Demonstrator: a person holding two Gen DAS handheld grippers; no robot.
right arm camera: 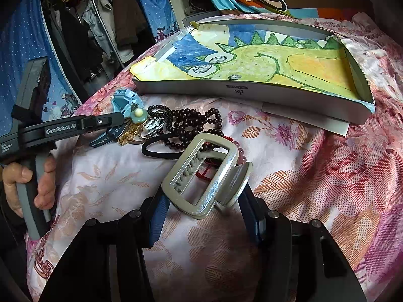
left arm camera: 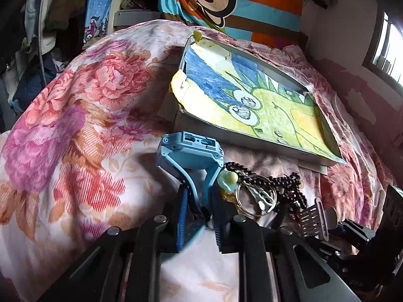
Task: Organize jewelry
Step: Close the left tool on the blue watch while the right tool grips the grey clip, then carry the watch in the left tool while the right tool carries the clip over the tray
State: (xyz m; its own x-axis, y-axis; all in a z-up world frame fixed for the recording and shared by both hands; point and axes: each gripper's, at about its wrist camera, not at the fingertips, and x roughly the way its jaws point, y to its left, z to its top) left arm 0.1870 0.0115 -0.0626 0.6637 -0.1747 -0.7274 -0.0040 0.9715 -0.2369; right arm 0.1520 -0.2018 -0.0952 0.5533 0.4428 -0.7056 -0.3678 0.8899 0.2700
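Observation:
My left gripper is shut on the strap of a light blue watch, whose body stands up above the floral bedspread. The watch also shows in the right wrist view. My right gripper is shut on a silver-grey hair claw clip, which also shows in the left wrist view. A heap of jewelry lies between them: dark bead strands, a green-and-cream pendant, a metal ring, a black hair tie. A shallow grey box lined with a dinosaur drawing sits behind the heap.
The floral bedspread covers the bed. A striped monkey-print cloth hangs behind. Hanging clothes are at the far left. A window is at the right. The left gripper's body and a hand show at the left.

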